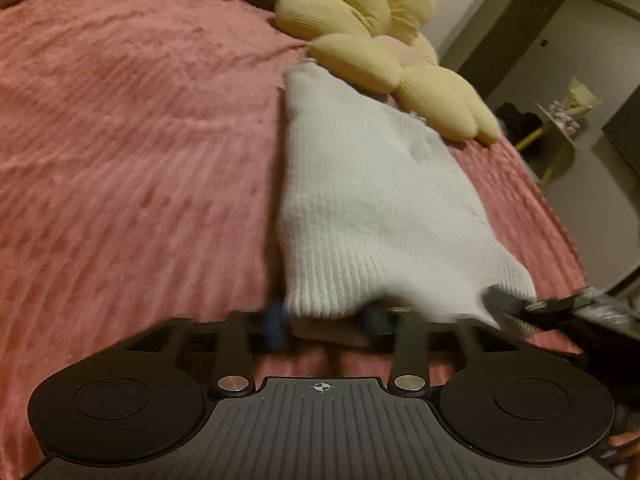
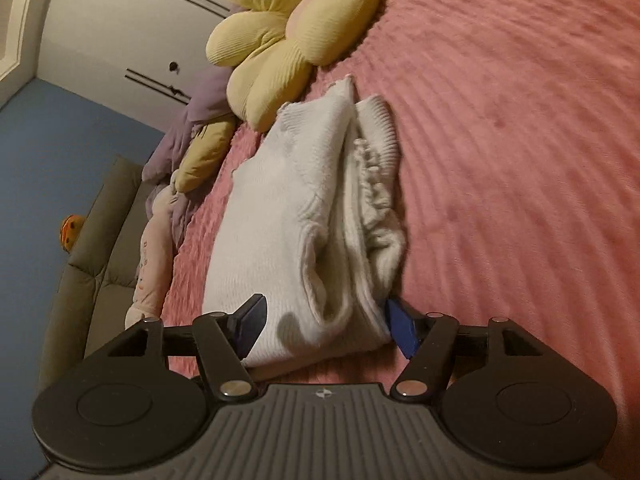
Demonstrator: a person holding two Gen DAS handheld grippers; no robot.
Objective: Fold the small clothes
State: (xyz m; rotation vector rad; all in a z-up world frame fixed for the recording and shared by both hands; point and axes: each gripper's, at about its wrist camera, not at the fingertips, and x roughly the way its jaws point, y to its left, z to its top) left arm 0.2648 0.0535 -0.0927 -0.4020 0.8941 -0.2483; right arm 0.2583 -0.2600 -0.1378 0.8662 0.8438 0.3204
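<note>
White ribbed-knit sweater (image 2: 304,216) lay on the pink ribbed fleece bedspread (image 2: 500,140), folded lengthwise into a long strip running from the near edge toward the far yellow flower-shaped plush cushion (image 2: 280,40). Its far end sat just beside that cushion. Right side of the strip showed bunched layers and a knobbly trim; left side was flat and smooth. Ribbed hem at the near end.

Right gripper (image 2: 324,328): jaws spread wide, blue pads either side of the sweater's near end, not clenched. Whether the pads touched the knit was unclear.

Left gripper (image 1: 326,316): the hem (image 1: 332,292) draped over the fingertips and motion blur smeared them; couldn't tell if it was clamped or released.

Left view: the sweater's near right corner was partly covered by the other gripper's dark linkage. The room at far right was blurred and small items there were unreadable. Purple bedding (image 2: 200,120) and a grey sofa (image 2: 100,240) sat at far left in the right view.
</note>
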